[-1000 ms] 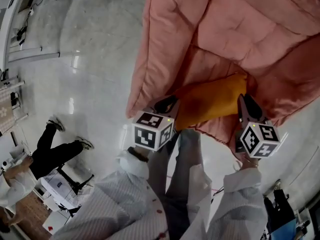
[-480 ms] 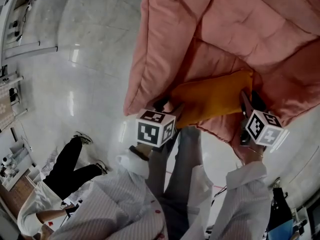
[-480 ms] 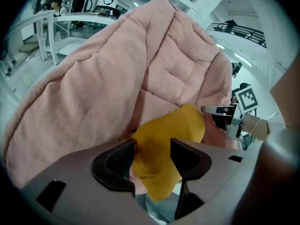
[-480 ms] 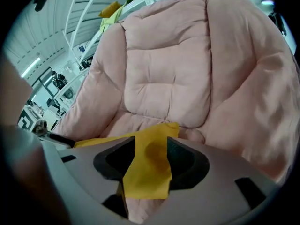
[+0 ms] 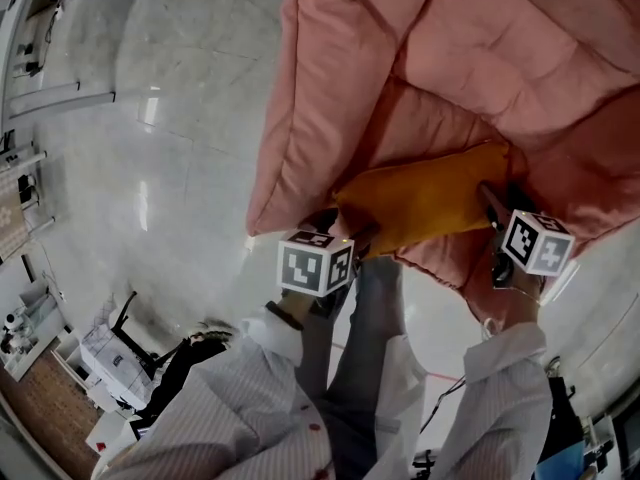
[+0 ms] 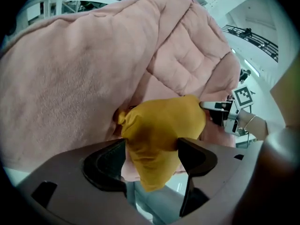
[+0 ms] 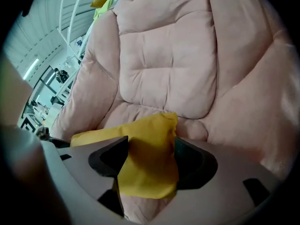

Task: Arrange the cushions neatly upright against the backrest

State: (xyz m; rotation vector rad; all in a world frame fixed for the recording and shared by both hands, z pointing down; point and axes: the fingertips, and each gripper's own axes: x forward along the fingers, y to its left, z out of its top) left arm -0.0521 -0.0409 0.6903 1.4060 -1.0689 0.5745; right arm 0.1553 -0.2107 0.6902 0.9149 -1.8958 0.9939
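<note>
The pink seat (image 5: pixel 340 78) bears a yellow cushion (image 5: pixel 425 198).

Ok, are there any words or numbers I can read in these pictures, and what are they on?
No words, letters or numbers can be read anywhere.
Left marker cube: black-and-white square patterns only, no text.
Right marker cube: the same, patterns only.
Yellow cushion and pink padded seat: plain fabric, no label showing.
Far-off things in the room: too small and blurred to read.
</note>
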